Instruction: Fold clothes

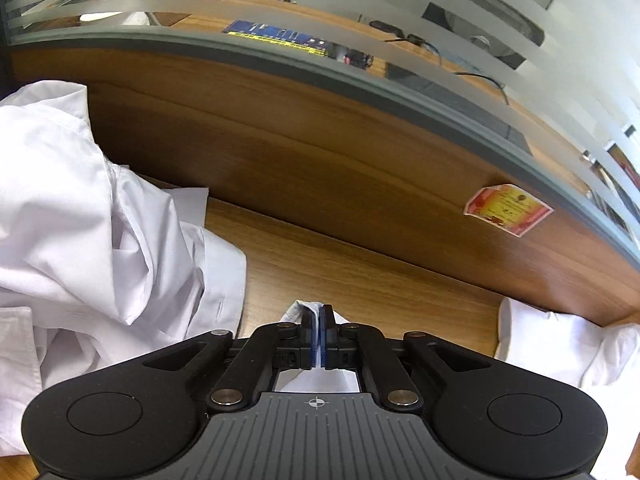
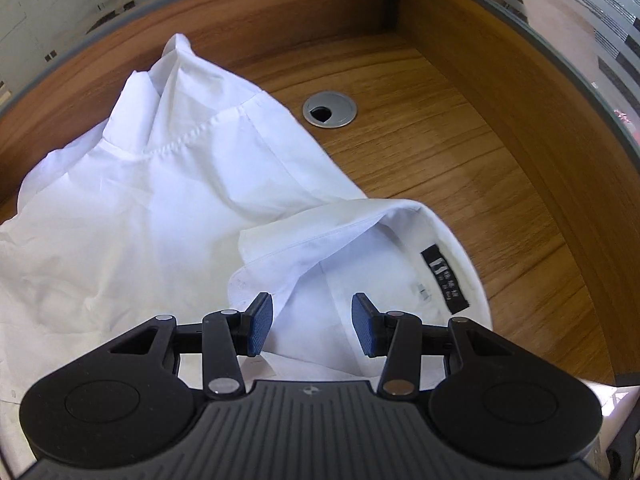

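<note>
Left gripper (image 1: pixel 319 330): jaws nearly together, blue pads pinching a thin fold of the white shirt (image 1: pixel 100 240); a small tuft of cloth pokes out just beyond the tips and more white fabric shows beneath the jaws. Right gripper (image 2: pixel 312 326): jaws parted about halfway, pads bare, nothing gripped; the shirt's collar (image 2: pixel 360 236) lies directly under and ahead of the gap, its folded edge running past the left pad, apart from the right pad. Whether the pads touch the cloth cannot be told. The black neck label (image 2: pixel 444 280) sits inside the collar band, just right of the right pad. Shirt lies crumpled on the wooden desk (image 2: pixel 460 168), bulk spreading away to the left of the right jaws. No containers seen. Right wrist view only: a round metal cable grommet (image 2: pixel 330 110) set in the desk beyond the shirt, clear of the cloth. Left wrist view only: a red-and-yellow sticker (image 1: pixel 508 208) on the wooden back panel, a frosted-striped glass partition (image 1: pixel 280 4) above it, shirt bunched at left and another part at far right.
</note>
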Demonstrator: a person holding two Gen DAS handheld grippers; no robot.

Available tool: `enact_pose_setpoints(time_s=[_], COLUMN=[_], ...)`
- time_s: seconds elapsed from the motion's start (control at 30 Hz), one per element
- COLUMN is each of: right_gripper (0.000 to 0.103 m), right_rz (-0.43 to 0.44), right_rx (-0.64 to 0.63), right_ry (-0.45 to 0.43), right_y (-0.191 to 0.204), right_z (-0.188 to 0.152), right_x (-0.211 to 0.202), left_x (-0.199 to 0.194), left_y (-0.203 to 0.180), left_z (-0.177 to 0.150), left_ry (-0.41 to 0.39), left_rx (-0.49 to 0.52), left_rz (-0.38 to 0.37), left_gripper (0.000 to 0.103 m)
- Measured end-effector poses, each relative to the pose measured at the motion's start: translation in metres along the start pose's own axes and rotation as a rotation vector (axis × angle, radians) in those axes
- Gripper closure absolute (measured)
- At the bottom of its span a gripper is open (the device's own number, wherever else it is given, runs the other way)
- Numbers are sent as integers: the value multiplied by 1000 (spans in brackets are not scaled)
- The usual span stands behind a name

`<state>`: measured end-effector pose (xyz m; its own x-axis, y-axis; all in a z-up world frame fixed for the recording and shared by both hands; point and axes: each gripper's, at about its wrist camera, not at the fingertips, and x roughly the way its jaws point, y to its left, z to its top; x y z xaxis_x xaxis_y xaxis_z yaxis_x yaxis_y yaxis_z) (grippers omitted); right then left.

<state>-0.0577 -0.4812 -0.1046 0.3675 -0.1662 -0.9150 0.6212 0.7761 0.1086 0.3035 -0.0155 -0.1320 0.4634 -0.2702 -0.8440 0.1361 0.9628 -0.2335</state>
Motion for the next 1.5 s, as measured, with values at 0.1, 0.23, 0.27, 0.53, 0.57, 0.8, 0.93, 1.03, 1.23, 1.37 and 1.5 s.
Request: enact_pose_setpoints(time_s=[0.1,0.23,0.27,0.53,0.57,0.8,0.93,1.03,1.23,1.37,1.5], right_gripper=[54,54,54,54,53,53,47,35,73,99,100], right_rz=[24,48,51,59,56,27,16,8,-64,-40,-41], right_rx=[-2,-27,-37,-79,-82,-74,-81,-94,-154,-115,-118], right_ry=[-3,-5,-5,11,12,29,47,60,62,15,-59], right_y=[8,20,22,30,31,31,37,43,52,43,40], right_z=[3,3,3,-2,-4,-18,-22,-24,-25,-20,-17], right_x=[4,5,5,7,8,17,25,32,45,30,1], left_x=[-16,-39,-45,-84,-88,-107,-104,-100,-96,-108,-124], left_y=[-2,6,9,45,50,86,99,106,114,109,103], left_z=[-3,-8,-9,-50,-60,-124,-150,-161,-169,-167,-166], left_ry=[-41,-46,-45,-8,-2,50,72,75,84,54,42], left_rx=[48,94,103,116,107,31,14,-2,-18,-1,8], left_rz=[23,-3,-5,-2,5,30,69,91,84,72,71], left_gripper=[54,53,53,53,53,50,50,53,94,97,97])
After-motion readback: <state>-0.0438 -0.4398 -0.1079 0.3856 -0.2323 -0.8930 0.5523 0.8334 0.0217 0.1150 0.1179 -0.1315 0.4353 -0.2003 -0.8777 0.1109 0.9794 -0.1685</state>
